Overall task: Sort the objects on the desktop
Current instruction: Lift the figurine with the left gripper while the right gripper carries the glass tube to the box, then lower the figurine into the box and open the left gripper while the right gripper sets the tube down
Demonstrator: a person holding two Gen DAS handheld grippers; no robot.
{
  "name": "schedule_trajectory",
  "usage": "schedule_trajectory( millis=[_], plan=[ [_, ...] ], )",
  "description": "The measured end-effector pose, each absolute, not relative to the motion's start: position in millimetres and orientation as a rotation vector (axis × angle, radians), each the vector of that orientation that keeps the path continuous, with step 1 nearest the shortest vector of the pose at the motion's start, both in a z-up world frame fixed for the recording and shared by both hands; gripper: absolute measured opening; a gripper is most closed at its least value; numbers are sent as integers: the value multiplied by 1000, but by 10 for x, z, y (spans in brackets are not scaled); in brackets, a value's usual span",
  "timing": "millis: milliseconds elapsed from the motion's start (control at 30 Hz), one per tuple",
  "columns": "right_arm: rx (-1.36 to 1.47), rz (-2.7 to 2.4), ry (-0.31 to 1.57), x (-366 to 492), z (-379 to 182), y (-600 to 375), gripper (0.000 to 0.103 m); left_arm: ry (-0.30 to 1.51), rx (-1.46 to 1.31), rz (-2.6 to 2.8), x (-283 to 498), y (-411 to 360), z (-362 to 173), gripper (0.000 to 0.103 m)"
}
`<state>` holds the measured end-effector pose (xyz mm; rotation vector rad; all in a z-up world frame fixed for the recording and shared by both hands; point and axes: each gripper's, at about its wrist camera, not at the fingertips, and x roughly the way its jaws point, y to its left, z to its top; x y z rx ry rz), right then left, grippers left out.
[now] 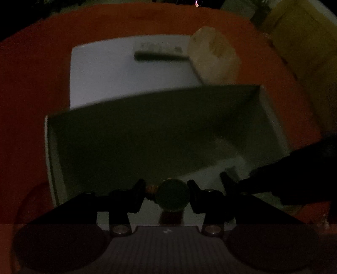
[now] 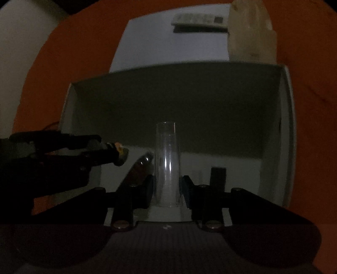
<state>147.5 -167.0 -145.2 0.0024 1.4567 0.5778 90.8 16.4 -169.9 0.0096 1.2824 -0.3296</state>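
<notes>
The light is dim. My left gripper (image 1: 166, 189) is shut on a small round dark bottle (image 1: 173, 195) with an orange band, and hangs over an open white box (image 1: 48, 147). The right wrist view shows that left gripper (image 2: 99, 147) from the side, with the small bottle (image 2: 118, 155) sticking out of it. My right gripper (image 2: 167, 185) is shut on a clear tube (image 2: 167, 160) that stands upright between its fingers, above the same white box (image 2: 286, 126). In the left wrist view the right gripper (image 1: 229, 181) comes in from the right.
A brown bottle (image 2: 139, 168) and a small black block (image 2: 218, 175) lie in the box. Behind it a white sheet (image 2: 168, 46) carries a remote control (image 2: 200, 20), beside a beige pack (image 2: 250, 31). An orange cloth (image 1: 31, 84) covers the table. A cardboard box (image 1: 305, 42) stands far right.
</notes>
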Motion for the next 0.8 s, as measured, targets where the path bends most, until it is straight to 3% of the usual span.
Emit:
schedule_trajectory(
  millis=[800],
  plan=[
    [-150, 534, 1478, 1133, -1822, -1351, 32, 1271, 116, -271, 693, 9, -2039, 38]
  ],
)
